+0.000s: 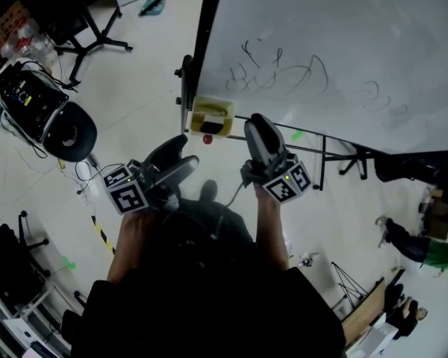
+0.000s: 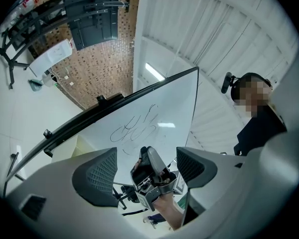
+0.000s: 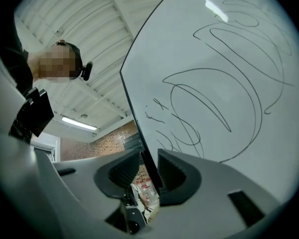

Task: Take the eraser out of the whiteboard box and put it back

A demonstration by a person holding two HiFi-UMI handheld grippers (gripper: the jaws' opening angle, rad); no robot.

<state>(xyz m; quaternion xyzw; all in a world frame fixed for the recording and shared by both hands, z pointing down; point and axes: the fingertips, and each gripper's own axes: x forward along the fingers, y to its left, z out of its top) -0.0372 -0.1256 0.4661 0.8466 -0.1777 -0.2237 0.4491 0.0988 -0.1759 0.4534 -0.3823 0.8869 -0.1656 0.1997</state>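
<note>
The whiteboard point(image 1: 343, 43) carries dark scribbles. On its left edge hangs a yellow box point(image 1: 212, 109), and the dark block lying in it looks like the eraser point(image 1: 210, 127). My right gripper point(image 1: 257, 125) is raised just right of the box, close to the board's lower edge. Its jaws stand a narrow gap apart with nothing between them; in the right gripper view point(image 3: 148, 168) only the board's black edge shows through the gap. My left gripper point(image 1: 181, 155) sits lower left of the box, open and empty. In the left gripper view point(image 2: 145, 171) the right gripper appears between the pads.
The board's stand legs point(image 1: 336, 155) spread over the pale floor under it. A black round seat point(image 1: 69, 131) and cabled equipment point(image 1: 26, 95) lie at the left. Another person point(image 1: 418, 245) is at the right. Striped tape point(image 1: 101, 233) marks the floor.
</note>
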